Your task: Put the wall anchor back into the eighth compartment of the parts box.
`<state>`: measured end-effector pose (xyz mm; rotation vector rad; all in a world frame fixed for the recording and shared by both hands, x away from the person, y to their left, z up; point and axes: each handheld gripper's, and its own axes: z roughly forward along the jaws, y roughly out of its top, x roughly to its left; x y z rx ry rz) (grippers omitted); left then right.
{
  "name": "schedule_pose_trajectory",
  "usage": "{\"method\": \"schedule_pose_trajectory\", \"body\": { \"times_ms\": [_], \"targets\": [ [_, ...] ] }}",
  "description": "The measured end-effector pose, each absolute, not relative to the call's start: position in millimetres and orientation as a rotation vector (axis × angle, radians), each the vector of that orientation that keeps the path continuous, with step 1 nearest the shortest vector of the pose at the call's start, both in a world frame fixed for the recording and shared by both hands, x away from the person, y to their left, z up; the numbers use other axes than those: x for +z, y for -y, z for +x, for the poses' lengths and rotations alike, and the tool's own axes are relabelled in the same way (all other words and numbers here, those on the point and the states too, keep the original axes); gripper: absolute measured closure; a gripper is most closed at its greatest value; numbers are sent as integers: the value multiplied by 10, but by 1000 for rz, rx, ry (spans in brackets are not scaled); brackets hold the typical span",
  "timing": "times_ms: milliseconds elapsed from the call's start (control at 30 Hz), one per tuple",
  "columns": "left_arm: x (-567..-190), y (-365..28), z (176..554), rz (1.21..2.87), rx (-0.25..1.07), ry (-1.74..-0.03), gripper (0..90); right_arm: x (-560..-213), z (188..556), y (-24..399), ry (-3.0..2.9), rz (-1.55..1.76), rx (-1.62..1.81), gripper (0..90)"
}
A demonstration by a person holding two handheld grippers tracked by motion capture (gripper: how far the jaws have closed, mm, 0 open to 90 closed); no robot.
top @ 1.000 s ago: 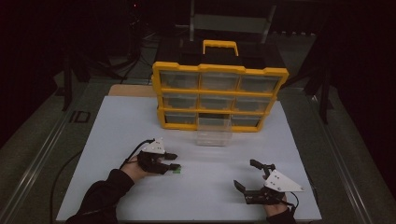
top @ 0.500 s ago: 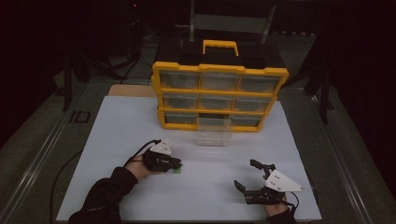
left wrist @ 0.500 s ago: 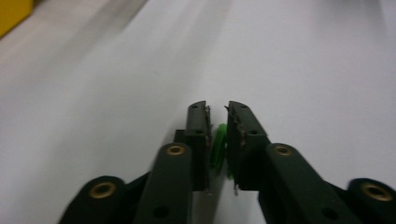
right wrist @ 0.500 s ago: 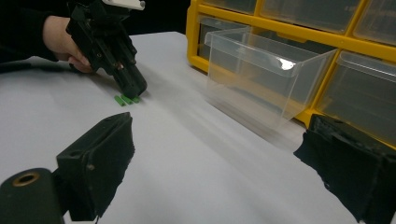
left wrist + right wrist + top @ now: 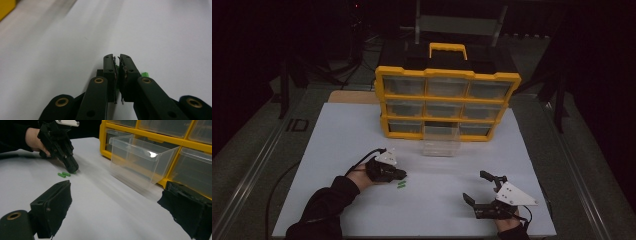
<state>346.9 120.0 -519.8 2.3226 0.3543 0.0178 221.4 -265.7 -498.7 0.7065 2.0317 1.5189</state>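
Observation:
My left gripper point(image 5: 402, 175) rests tip-down on the white mat point(image 5: 362, 130), held by a hand in a dark sleeve. Its jaws have just been closing and now stand nearly together, with a small green piece point(image 5: 116, 67) pinched between the pads. Another green piece point(image 5: 145, 74) lies just outside the jaws. In the right gripper view the left gripper point(image 5: 72, 168) touches the mat beside two loose green pieces point(image 5: 63, 174). My right gripper point(image 5: 476, 186) lies at the mat's near right. Its jaws are wide apart, and nothing is between them point(image 5: 117, 202).
A yellow organiser point(image 5: 447, 105) with several clear drawers stands at the back of the mat. One clear drawer point(image 5: 441, 140) is pulled out onto the mat in front of it and shows close up as the drawer point(image 5: 140, 157). Dark table surrounds the mat.
The left gripper's jaws have closed near the green pieces and the hand has shifted only slightly. The right gripper has stayed put.

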Motion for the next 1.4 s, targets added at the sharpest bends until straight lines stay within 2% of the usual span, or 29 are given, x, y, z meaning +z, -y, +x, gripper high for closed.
{"method": "schedule_pose_trajectory", "body": {
  "times_ms": [500, 933, 1400],
  "targets": [
    [-4831, -1206, 3505, 2329, -16, -322, 842, -4980, 2210, 2671, -2021, 709, 1528, 85],
    [-4449, -1111, 3541, 2348, 3, -207, 841, -4976, 2206, 2679, -2010, 712, 1528, 84],
    [-4001, -1008, 3749, 2286, 4, -185, 840, -4979, 2203, 2677, -2013, 708, 1516, 84]
  ]
}}
